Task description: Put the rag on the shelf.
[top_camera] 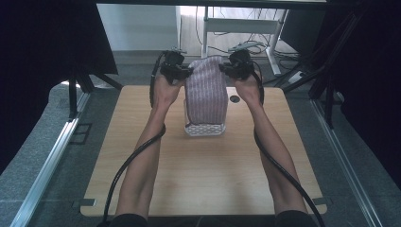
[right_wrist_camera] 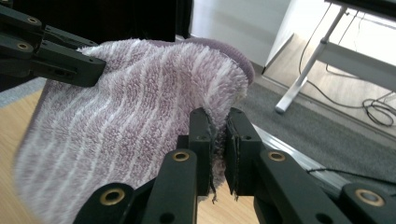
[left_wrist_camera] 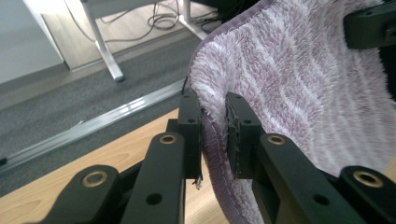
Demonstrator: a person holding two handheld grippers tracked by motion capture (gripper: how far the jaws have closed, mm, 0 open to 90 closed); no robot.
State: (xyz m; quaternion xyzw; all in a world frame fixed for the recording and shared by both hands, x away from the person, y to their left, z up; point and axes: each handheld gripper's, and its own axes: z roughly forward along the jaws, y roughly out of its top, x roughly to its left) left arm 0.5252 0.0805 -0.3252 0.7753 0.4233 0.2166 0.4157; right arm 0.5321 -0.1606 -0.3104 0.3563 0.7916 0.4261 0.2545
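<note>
Purple-and-white striped fleece towel (top_camera: 205,90) held up by its two top corners over a white basket (top_camera: 204,128) on the wooden table (top_camera: 203,175).

Towel is hung above the basket, lower end draped into or against it; which cannot be told. The basket sits at the table's far middle, a small dark round mark (top_camera: 235,99) just right of it. Left gripper (left_wrist_camera: 214,135) is pinched on the towel's hemmed edge left of the basket, right gripper (right_wrist_camera: 219,140) pinched on the opposite corner, right of it. Step is judged as lifting out or lowering in; both corners should be kept level and taut, pinches kept firm on the hem, and the fold centred over the basket so the rim is not snagged.
</note>
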